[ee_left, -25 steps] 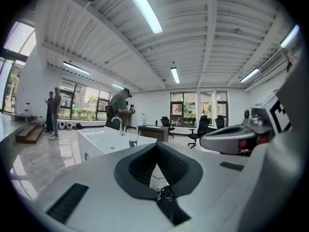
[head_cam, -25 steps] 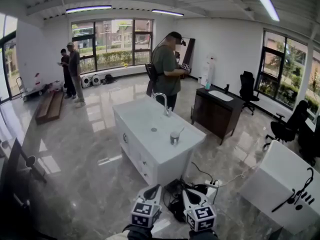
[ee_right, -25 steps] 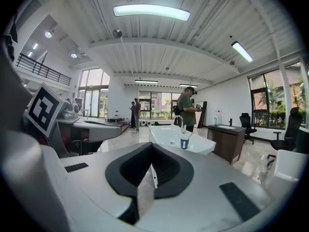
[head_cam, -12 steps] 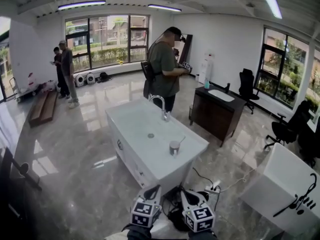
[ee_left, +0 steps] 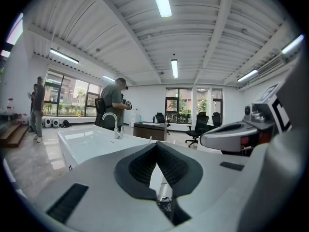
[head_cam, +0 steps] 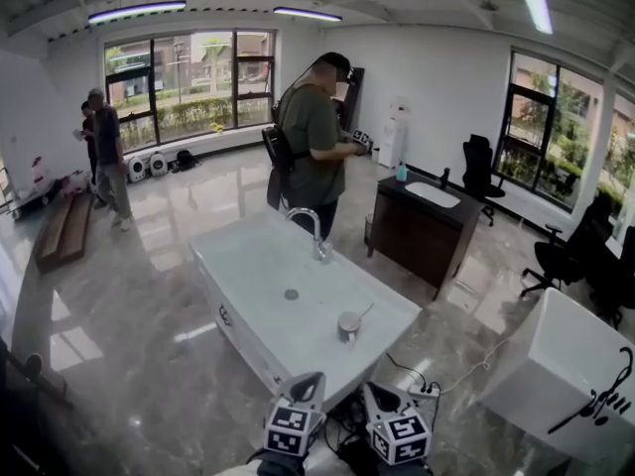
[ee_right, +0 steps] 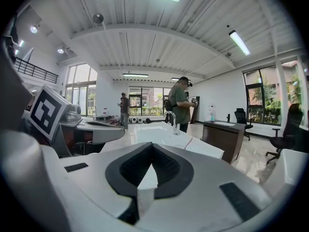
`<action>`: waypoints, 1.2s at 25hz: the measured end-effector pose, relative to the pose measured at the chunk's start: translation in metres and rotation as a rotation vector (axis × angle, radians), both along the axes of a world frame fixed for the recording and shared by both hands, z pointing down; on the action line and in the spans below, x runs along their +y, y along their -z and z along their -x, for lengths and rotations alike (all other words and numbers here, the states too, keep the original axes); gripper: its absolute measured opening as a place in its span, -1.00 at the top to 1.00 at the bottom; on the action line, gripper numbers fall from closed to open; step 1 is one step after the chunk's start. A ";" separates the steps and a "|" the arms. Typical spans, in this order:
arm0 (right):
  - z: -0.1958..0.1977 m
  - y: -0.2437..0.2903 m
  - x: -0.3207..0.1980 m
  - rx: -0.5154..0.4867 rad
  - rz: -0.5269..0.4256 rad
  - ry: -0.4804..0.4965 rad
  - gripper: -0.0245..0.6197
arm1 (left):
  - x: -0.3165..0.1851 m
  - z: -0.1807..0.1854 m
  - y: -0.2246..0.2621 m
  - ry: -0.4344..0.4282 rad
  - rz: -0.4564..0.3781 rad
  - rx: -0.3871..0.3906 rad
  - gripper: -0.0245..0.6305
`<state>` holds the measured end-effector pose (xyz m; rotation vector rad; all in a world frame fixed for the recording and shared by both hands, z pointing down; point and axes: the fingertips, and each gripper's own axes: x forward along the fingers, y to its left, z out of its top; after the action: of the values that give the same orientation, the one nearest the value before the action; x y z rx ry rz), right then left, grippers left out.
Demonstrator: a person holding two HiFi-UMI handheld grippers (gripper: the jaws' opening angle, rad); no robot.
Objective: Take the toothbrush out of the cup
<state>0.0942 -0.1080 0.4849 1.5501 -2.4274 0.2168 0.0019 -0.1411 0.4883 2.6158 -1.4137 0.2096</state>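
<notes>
A: Grey stone floor, glossy, with a white table in the middle. What's on it?

B: A faucet at the far end and a drain mid-top. The cup stands close to the near right edge. The toothbrush is in it, its handle leaning out to the right.

A: And the grippers?

B: Both are low in the head view, just short of the table's near corner and side by side. The left gripper has its pads together at the tips with nothing between them. The right gripper is closed the same way and also empty. That corner lies between them and the cup.

A: Anything else nearby?

B: A power strip lies on the floor at the foot of the table. A person stands behind the faucet end. A dark cabinet stands to the right and a white block nearer right. Two people stand by the windows.

A: What has changed from a second ago?

B: The table and cup sit lower and larger in the head view. The floor that lay between the grippers and the table's corner has nearly gone. The person behind the table looms bigger. The toothbrush has not left the cup.
</notes>
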 end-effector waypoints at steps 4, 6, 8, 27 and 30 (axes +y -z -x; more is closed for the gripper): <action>0.003 -0.005 -0.031 -0.006 0.016 -0.016 0.93 | -0.028 0.002 -0.007 -0.014 0.019 -0.007 0.93; 0.000 -0.006 -0.049 -0.009 0.017 -0.022 0.93 | -0.043 -0.001 -0.011 -0.017 0.026 -0.009 0.93; -0.001 -0.008 -0.069 -0.011 0.019 -0.020 0.93 | -0.060 -0.004 -0.015 -0.017 0.034 -0.014 0.93; -0.022 -0.036 -0.194 -0.024 0.103 -0.006 0.93 | -0.180 -0.030 -0.045 -0.019 0.098 -0.027 0.93; -0.026 -0.050 -0.200 -0.029 0.129 -0.031 0.93 | -0.185 -0.033 -0.056 -0.042 0.117 -0.033 0.93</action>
<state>0.1199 -0.3084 0.5351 1.5386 -2.3616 0.3957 0.0353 -0.3264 0.5440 2.5602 -1.3149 0.3322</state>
